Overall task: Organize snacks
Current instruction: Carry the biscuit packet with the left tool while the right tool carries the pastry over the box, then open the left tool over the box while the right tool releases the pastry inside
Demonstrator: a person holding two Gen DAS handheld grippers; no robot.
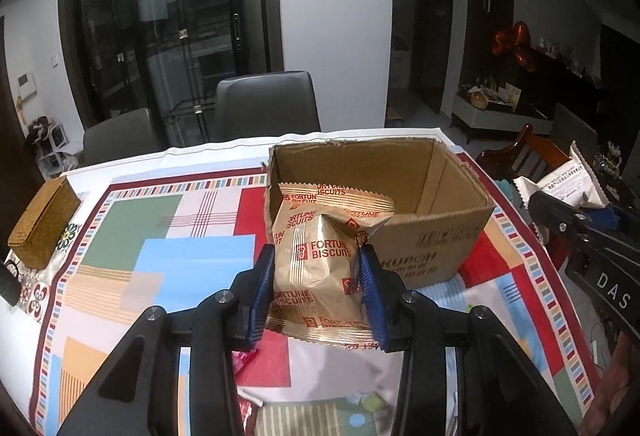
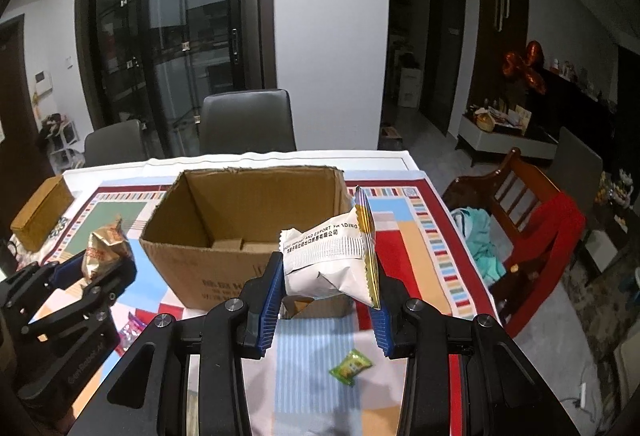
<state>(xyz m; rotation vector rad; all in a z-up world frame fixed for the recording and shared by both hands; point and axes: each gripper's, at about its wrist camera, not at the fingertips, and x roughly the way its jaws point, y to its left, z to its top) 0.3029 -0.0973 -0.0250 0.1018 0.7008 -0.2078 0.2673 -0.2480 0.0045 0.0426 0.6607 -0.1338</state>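
Both grippers hold snack packets just short of the open brown cardboard box [image 2: 244,220] on the patchwork-patterned tablecloth [image 1: 160,236].

The left gripper [image 1: 318,288] has its blue-padded fingers [image 1: 262,288] closed onto the sides of a gold-tan "Fortune Biscuits" packet [image 1: 320,260], held upright in the air in front of the box's near left corner. The right gripper [image 2: 326,300] clamps a white packet with black printed text and a gold edge [image 2: 332,260], tilted, in front of the box's near wall. A small green wrapped sweet [image 2: 351,366] lies on the cloth below the right gripper. A woven tan lidded box [image 1: 42,222] sits at the table's far left edge. Grey chairs [image 1: 266,104] stand behind the table.
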